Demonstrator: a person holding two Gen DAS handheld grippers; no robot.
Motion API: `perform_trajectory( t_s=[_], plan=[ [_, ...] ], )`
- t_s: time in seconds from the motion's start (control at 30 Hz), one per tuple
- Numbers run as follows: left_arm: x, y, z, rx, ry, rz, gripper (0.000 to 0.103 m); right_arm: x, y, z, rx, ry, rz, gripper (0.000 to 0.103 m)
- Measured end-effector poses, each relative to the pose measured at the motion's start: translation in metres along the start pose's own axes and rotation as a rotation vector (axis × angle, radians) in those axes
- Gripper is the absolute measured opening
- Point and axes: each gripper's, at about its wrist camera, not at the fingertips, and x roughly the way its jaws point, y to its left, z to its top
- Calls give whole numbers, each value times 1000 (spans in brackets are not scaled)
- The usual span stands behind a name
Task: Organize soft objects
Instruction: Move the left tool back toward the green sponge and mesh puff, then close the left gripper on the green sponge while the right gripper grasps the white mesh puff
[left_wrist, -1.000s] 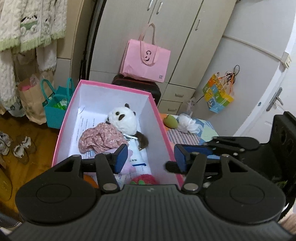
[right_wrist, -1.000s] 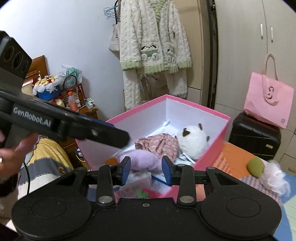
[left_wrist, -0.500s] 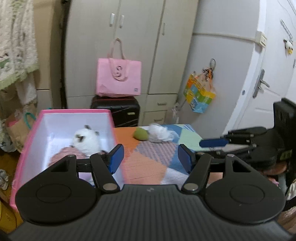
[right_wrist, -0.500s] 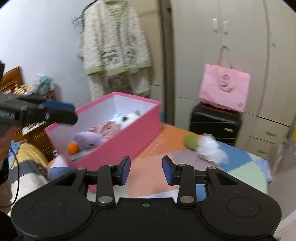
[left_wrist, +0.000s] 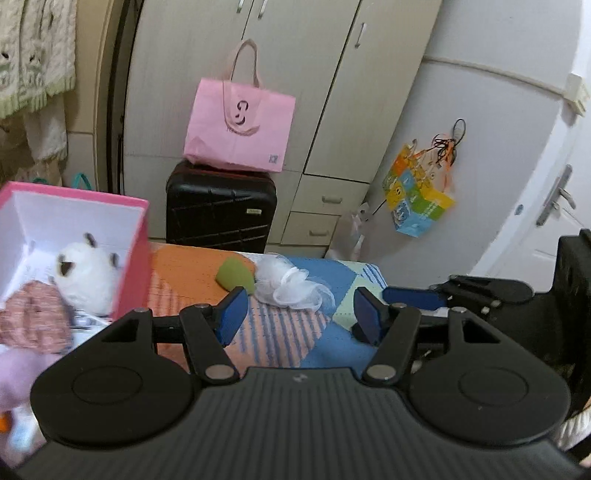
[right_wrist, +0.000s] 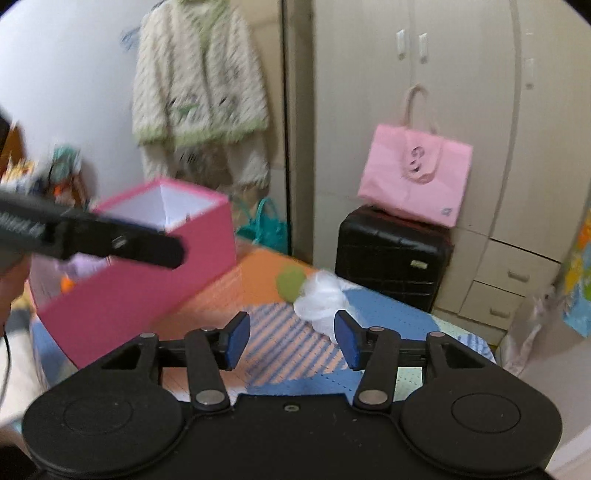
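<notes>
Two soft things remain outside the pink box (left_wrist: 133, 258): a green plush (left_wrist: 236, 275) and a white mesh bath pouf (left_wrist: 291, 286), touching each other at the far edge of the patchwork mat (left_wrist: 291, 332). The box stands to their left, already holding a panda plush (left_wrist: 86, 275) and a floral cloth (left_wrist: 31, 314). Both the left gripper (left_wrist: 297, 314) and the right gripper (right_wrist: 291, 341) are empty; the right one's jaws have just been opening. Likely risks: a grab at the pouf may drag the green plush along, or thin mesh may slip free mid-carry. The two grippers, close together, could collide.
</notes>
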Motion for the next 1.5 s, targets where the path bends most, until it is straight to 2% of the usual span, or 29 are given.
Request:
perform_trajectory(
  t_s=[0.13,0.2,0.3,0.43,0.5,0.57,0.67,0.77,0.87,0.97,1.13,1.33,1.4,1.43,1.47,1.5],
  plan=[
    [37,0,-1,-32,-16,103,60,32,-2,-5,-114,17,-9,58],
    [54,5,1,-85,-6,118,60,47,-2,-7,-162,3,-20,69],
    [78,16,3,-185,11,121,58,65,-7,-8,-214,-16,-27,69],
    [95,25,4,-259,-27,181,56,89,-16,-5,-235,0,-5,69],
    [104,30,7,-297,-42,200,55,102,-20,-5,-242,11,16,75],
    [114,37,10,-340,-40,225,55,113,-25,-5,-232,13,53,79],
    [127,41,10,-374,-26,262,55,132,-36,-3,-173,32,73,79],
    [137,45,5,-405,-26,289,55,142,-48,-4,-89,47,116,74],
    [146,47,0,-407,-27,309,55,146,-57,-8,-15,67,163,49],
    [152,46,-5,-392,-20,337,55,144,-61,-13,20,60,161,41],
    [163,46,-9,-359,13,400,55,137,-67,-20,73,43,127,40],
    [172,46,-9,-351,14,393,55,132,-69,-26,86,38,109,40],
    [175,47,-11,-346,14,378,51,131,-68,-27,77,36,98,40],
    [176,45,-11,-325,21,357,41,130,-68,-27,74,34,95,40],
    [178,44,-11,-301,34,330,36,129,-67,-28,72,32,94,40],
    [177,42,-11,-289,36,336,36,128,-66,-28,72,32,96,40]
  ],
)
